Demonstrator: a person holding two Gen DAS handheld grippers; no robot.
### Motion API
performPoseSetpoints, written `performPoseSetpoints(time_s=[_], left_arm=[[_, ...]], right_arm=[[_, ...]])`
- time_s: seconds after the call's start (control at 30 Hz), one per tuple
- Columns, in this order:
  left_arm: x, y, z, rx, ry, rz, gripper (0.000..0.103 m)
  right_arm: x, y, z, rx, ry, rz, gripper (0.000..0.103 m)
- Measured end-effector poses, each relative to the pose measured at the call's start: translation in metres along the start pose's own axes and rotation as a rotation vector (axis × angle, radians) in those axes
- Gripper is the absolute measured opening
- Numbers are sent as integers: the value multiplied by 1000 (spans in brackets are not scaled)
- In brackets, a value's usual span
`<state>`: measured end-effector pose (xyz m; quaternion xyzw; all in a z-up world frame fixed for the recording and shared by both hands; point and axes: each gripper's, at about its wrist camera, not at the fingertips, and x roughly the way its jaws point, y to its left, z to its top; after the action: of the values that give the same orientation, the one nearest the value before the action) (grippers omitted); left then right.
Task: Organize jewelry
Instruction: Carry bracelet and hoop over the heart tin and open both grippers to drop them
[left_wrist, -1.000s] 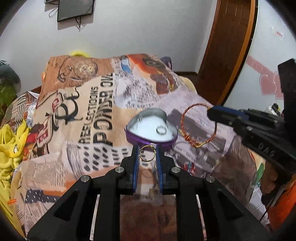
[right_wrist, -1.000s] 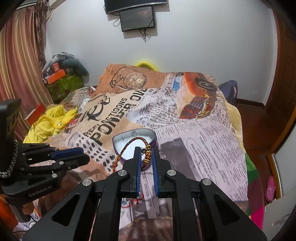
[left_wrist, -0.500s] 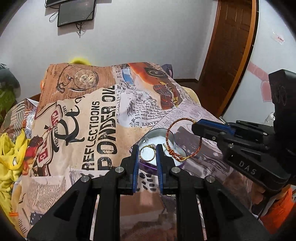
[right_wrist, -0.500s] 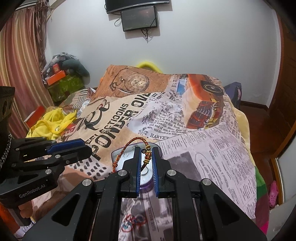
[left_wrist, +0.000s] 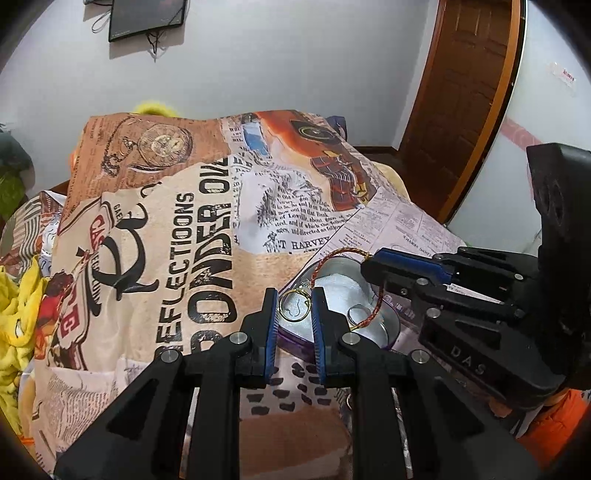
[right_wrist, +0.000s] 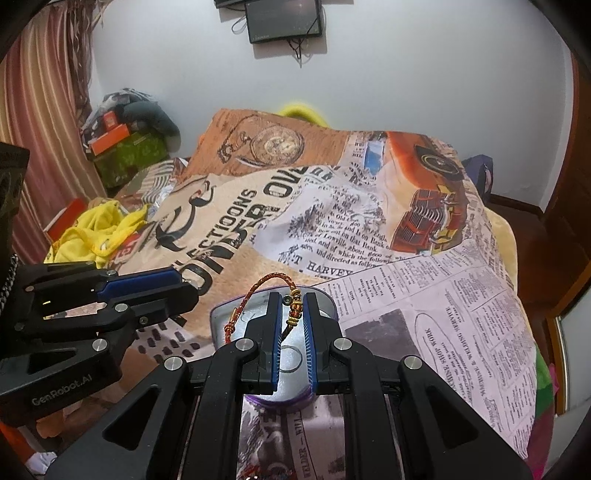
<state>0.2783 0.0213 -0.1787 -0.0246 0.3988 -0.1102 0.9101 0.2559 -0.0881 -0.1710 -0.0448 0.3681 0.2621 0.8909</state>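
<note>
Purple tin (right_wrist: 280, 400) — red-gold braided bracelet (right_wrist: 255, 290).

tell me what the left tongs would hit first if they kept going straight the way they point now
Most likely the heart-shaped tin right ahead: the left tongs, holding a gold ring, point at its white lining. The braided bracelet in the right tongs hangs just to the side; depth is unclear.

Home bedroom: bed with printed blanket (right_wrist: 369, 229), wall-mounted TV (right_wrist: 284, 16), wooden door (left_wrist: 469, 92).
</note>
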Motion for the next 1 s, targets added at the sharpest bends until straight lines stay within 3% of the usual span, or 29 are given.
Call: performPoseSetpoints(time_s=[0.43, 1.0], left_arm=[[27, -8, -4, 24, 63, -29, 16], [12, -14, -1, 55, 59, 4, 16]], right_arm=[[14, -2, -4, -14, 63, -3, 10], [4, 2, -4, -27, 85, 23, 12]])
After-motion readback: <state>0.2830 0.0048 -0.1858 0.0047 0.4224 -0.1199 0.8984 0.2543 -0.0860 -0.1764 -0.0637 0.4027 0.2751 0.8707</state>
